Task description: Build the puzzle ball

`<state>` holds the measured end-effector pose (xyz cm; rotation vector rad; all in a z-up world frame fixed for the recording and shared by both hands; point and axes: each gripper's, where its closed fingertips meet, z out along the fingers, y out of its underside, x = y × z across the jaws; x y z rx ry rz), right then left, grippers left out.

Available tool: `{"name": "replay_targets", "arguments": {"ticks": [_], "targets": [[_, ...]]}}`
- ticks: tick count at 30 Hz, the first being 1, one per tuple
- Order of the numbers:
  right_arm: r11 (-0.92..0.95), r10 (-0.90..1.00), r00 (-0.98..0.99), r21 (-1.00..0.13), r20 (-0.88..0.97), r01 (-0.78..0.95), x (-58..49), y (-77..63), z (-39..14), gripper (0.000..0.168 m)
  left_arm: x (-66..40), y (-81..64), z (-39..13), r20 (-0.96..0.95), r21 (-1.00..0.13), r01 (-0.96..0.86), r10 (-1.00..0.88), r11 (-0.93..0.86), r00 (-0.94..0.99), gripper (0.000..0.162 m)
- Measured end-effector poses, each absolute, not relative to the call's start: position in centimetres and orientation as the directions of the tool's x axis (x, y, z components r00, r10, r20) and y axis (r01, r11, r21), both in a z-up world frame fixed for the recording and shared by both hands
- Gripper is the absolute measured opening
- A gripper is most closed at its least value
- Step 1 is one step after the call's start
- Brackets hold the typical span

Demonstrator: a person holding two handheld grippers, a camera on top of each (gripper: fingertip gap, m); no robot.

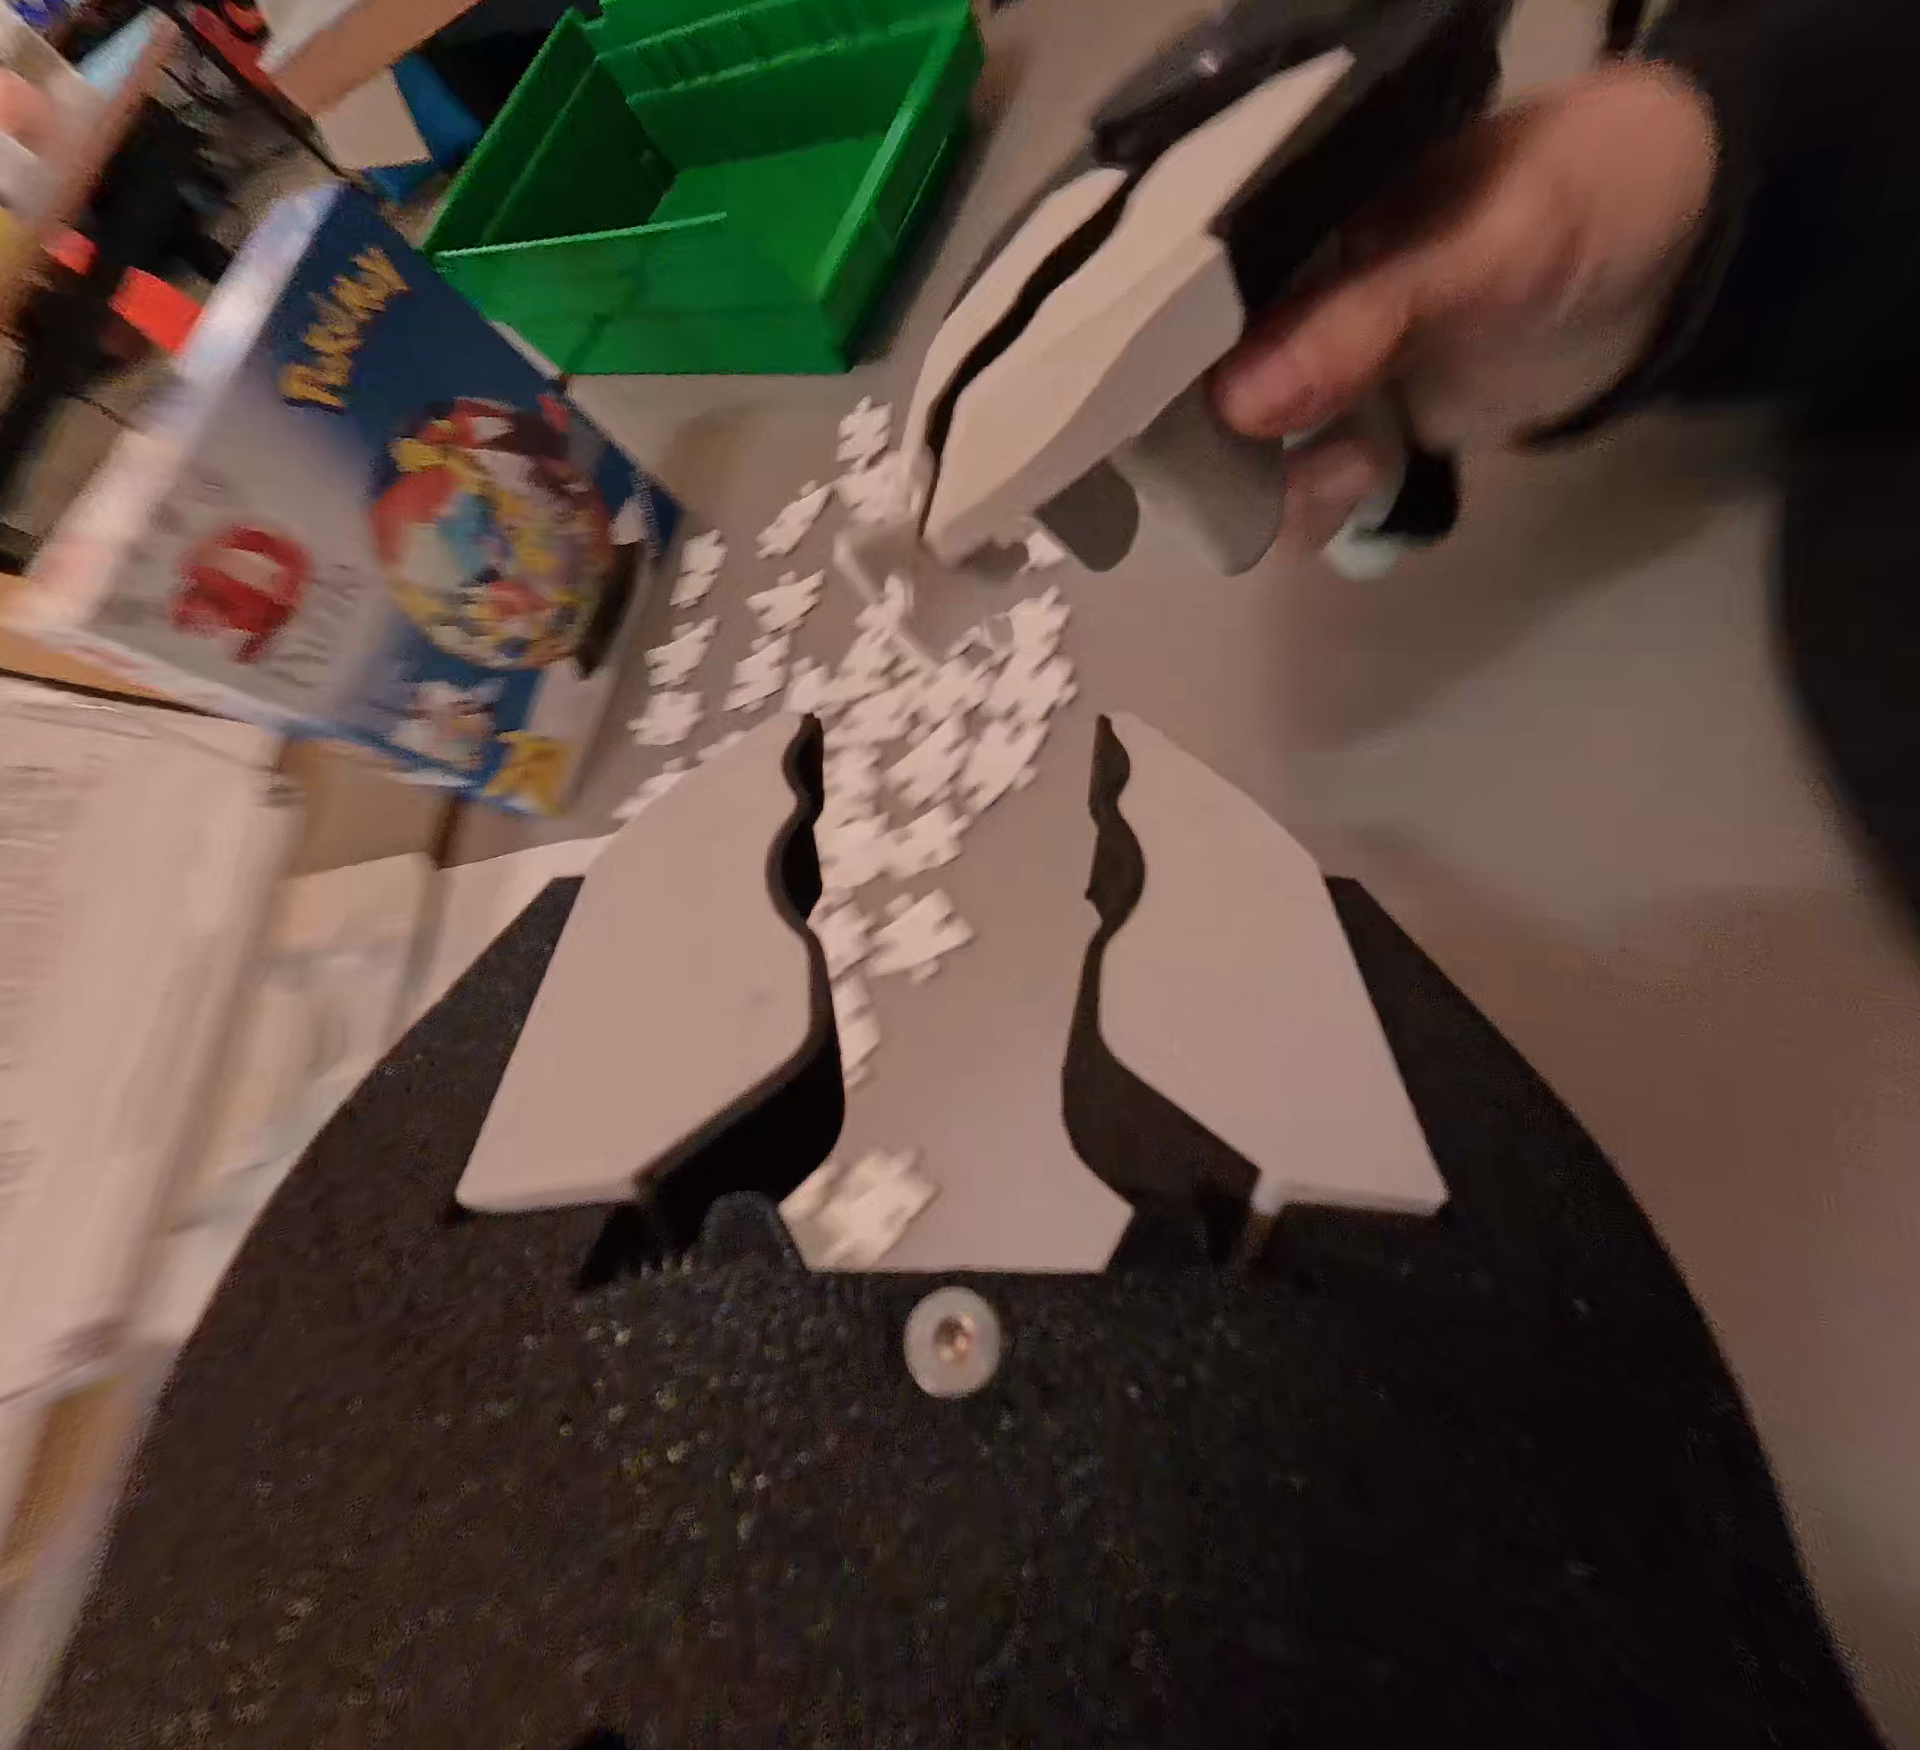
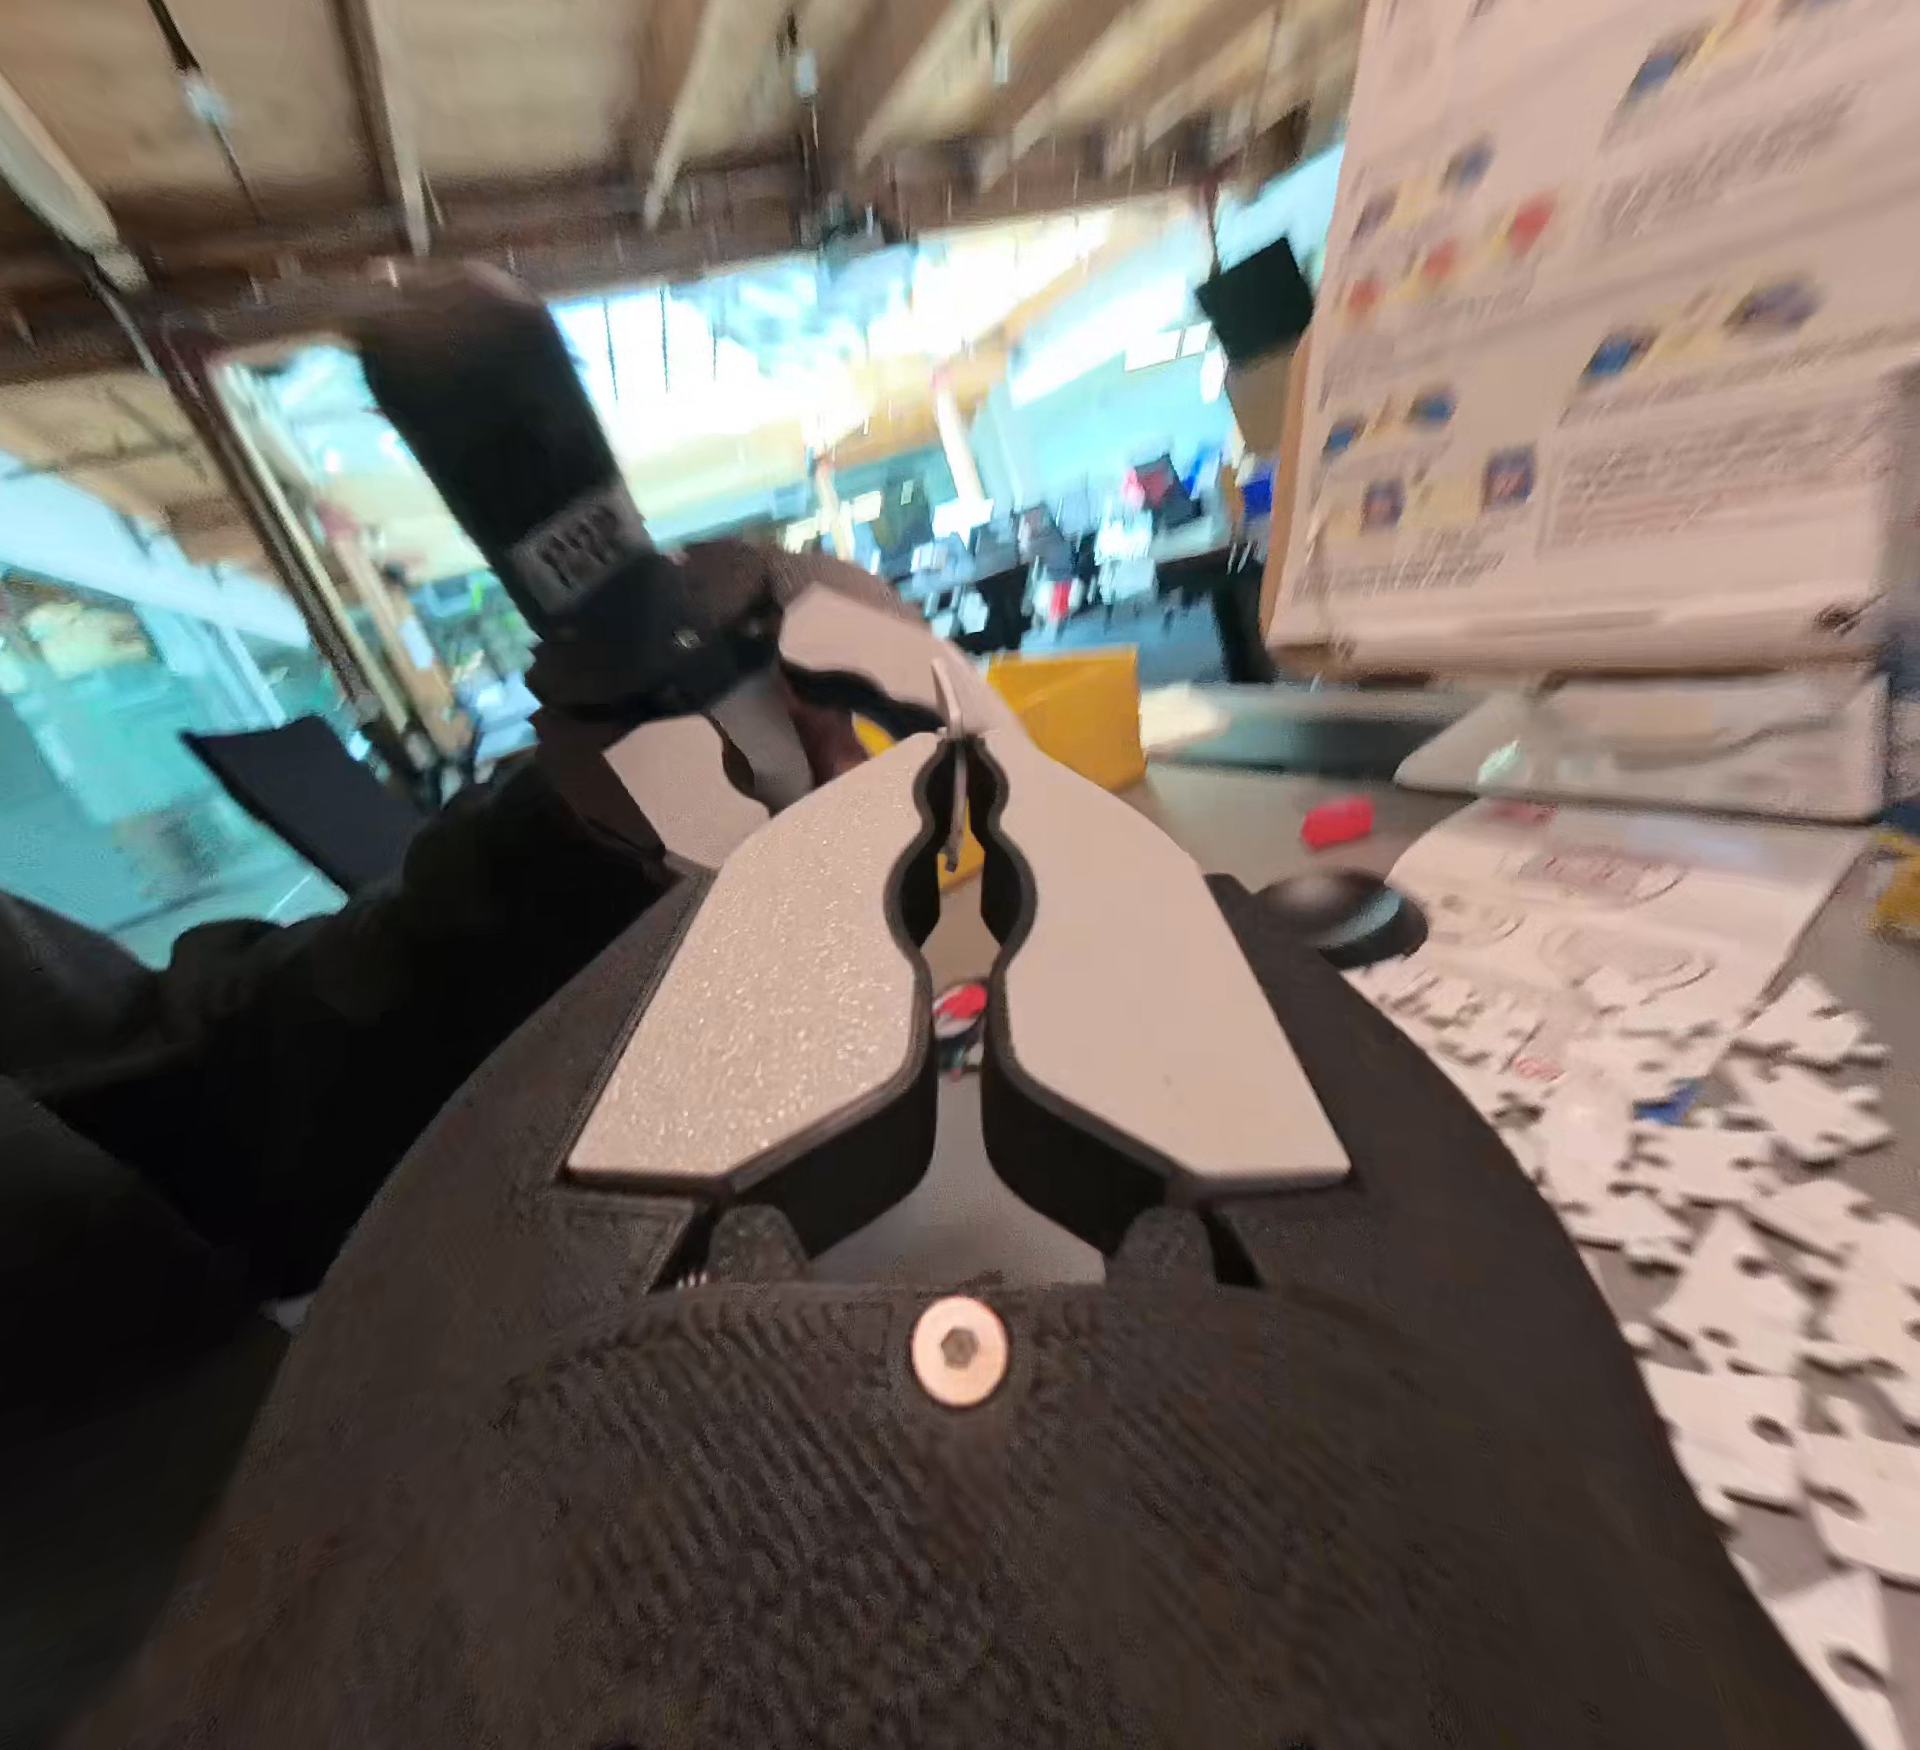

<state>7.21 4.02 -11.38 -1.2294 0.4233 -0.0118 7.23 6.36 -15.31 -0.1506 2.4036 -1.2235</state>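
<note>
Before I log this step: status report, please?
Left gripper open, empty. Right gripper shut on puzzle piece. Loose pieces unassembled. Nothing blocking.

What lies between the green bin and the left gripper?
In the left wrist view, loose white puzzle pieces lie scattered on the table between the green bin and the left gripper.

My left wrist camera sits behind the left gripper [image 1: 956,744], angled down at the table [image 1: 1455,765] from close above, facing the scattered puzzle pieces [image 1: 904,713] and the far green bin [image 1: 727,173]. My right wrist camera sits behind the right gripper [image 2: 961,750], low and tilted up toward the ceiling beams [image 2: 727,38]. Both views share the pieces, the puzzle box [image 1: 395,505] and each other's gripper.
</note>
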Motion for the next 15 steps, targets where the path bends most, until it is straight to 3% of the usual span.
{"name": "replay_targets", "arguments": {"ticks": [1, 4, 6, 10, 15], "targets": [[0.399, -0.258, 0.925, -0.902, -0.28, -0.162, 6.8, 2.4, -11.3, 0.002, 6.7, 5.2, -15.4, -0.234, -0.843, 0.041, -0.297, 0.537, -0.926, 0.048], [0.472, -0.303, 0.926, -0.879, -0.227, -0.061, 5.1, -1.2, -12.1, 0.002, 5.4, 2.2, -14.8, 0.025, -0.937, -0.122, -0.286, 0.329, -0.958, 0.035], [0.492, -0.318, 0.927, -0.87, -0.199, -0.018, 3.7, -2.8, -12.5, 0.002, 4.9, 0.5, -14.6, 0.149, -0.949, -0.208, -0.246, 0.237, -0.958, 0.014], [0.458, -0.353, 0.928, -0.887, -0.119, 0.061, 2.3, -3.9, -12.9, 0.002, 3.6, -2.4, -15.9, 0.229, -0.942, -0.255, -0.134, 0.219, -0.964, 0.02], [0.48, -0.368, 0.919, -0.875, -0.14, 0.059, 2.7, -4.9, -12.9, 0.002, 2.9, -4.7, -16.4, 0.237, -0.942, -0.246, -0.064, 0.23, -0.969, 0.01]]}}
